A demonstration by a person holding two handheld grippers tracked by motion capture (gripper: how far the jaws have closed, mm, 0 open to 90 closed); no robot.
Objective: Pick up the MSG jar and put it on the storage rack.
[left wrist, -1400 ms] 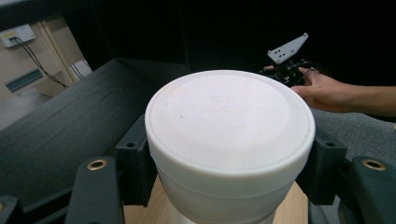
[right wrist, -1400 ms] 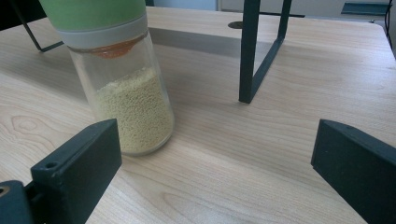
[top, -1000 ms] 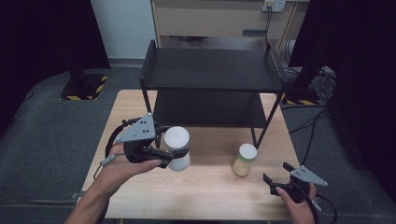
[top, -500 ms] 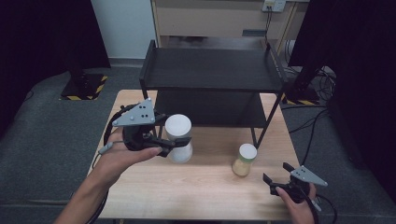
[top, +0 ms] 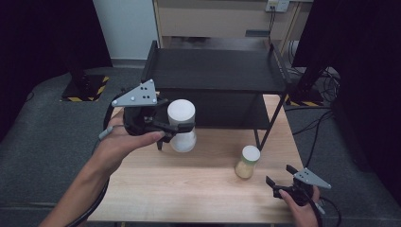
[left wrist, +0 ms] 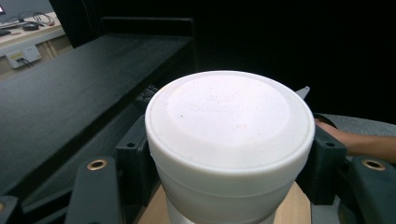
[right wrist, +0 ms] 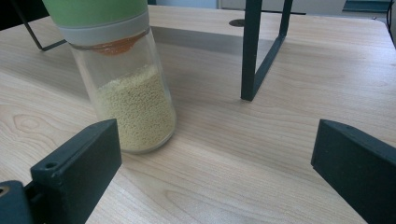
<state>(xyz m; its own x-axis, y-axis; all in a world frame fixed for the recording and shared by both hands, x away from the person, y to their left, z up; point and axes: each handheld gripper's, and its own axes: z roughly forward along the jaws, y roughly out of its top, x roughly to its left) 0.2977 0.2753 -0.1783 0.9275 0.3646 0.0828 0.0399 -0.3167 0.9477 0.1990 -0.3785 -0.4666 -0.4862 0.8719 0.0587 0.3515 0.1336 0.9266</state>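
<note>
— Left claw [top: 176, 135]?
— Closed on the white-lidded jar [top: 181, 125], jaws pressing both sides just under the lid. Held upright, probably lifted clear of the desk [top: 189, 189], though hard to judge from above. Just in front of the black shelf rack [top: 213, 71], near its left side.

— Right claw [top: 279, 182]?
— Wide open, nothing between the jaws. Low at the near right corner of the desk, pointing toward the green-lidded jar [top: 248, 161].

— And that jar?
— Standing on the desk beside the rack's front right leg [top: 267, 127], partly filled with pale yellow grains. Near the right claw, not touching it.
</note>
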